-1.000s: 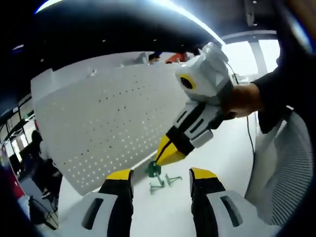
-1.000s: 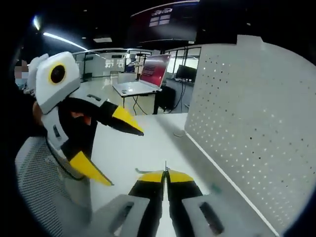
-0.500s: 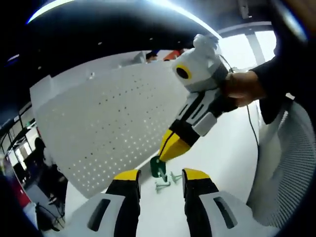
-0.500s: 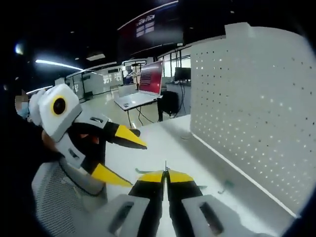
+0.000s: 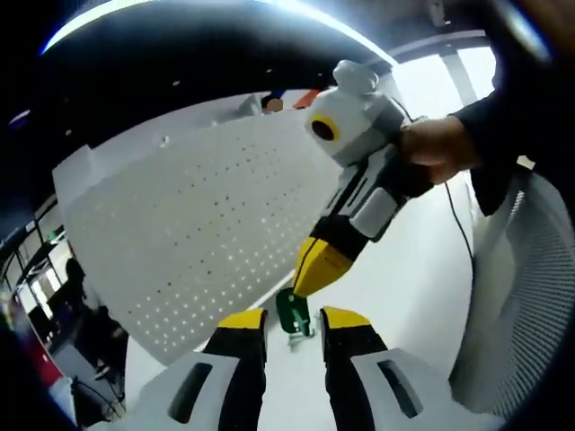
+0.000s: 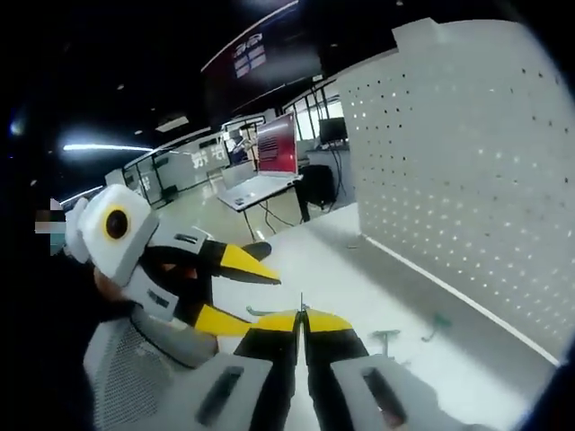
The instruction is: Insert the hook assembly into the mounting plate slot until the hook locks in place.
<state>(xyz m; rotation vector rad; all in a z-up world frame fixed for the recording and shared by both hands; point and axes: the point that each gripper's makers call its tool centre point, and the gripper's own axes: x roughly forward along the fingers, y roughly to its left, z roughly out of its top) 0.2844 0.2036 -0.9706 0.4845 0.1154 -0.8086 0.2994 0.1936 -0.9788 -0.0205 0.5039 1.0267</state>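
We see a green hook (image 5: 290, 310), a white pegboard (image 5: 193, 224) dotted with holes, and yellow-tipped black tool jaws.

The small green plastic hook (image 5: 291, 310) is partly hidden between yellow-tipped fingers (image 5: 243, 320), its shape too small to tell.

Tight gap ahead of the pegboard.
Right gripper (image 5: 310, 274) and green hook (image 5: 292, 312) crowd the left gripper (image 5: 294, 320); white pegboard (image 5: 189, 233) walls off the left; open table (image 5: 404, 269) right.
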